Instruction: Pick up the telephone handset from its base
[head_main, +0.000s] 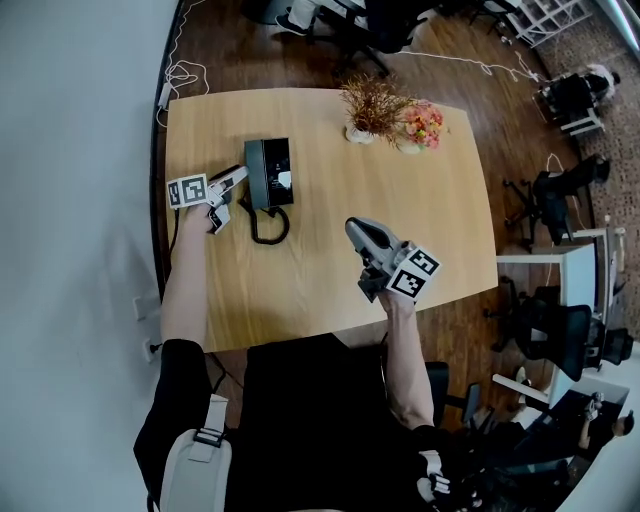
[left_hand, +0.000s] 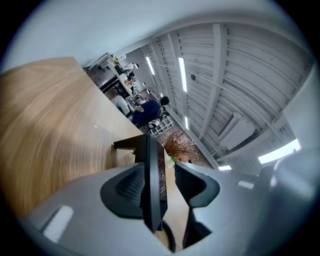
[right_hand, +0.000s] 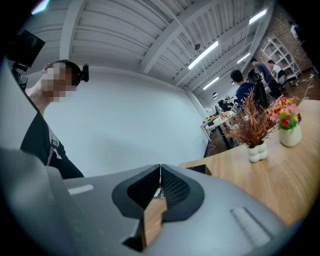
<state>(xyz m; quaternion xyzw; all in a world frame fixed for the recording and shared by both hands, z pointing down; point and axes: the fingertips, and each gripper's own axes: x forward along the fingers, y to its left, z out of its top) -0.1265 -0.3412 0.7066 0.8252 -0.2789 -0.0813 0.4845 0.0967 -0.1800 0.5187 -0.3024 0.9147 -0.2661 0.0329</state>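
Observation:
A black telephone (head_main: 272, 172) sits on the wooden table (head_main: 330, 270) at its left side, its coiled cord (head_main: 268, 228) looping toward me. The handset (head_main: 252, 174) lies along the phone's left edge. My left gripper (head_main: 238, 180) reaches in at that edge. In the left gripper view the handset (left_hand: 152, 195) stands edge-on between the jaws of the left gripper (left_hand: 167, 172): it lies against the left pad, with a gap to the right pad. My right gripper (head_main: 353, 228) hovers over the table's middle right, shut with nothing in it (right_hand: 160, 172).
A white vase of dried branches (head_main: 370, 108) and a pot of pink flowers (head_main: 423, 122) stand at the table's far edge, also seen in the right gripper view as the dried branches (right_hand: 254, 131) and flowers (right_hand: 286, 120). Office chairs (head_main: 545, 200) stand to the right.

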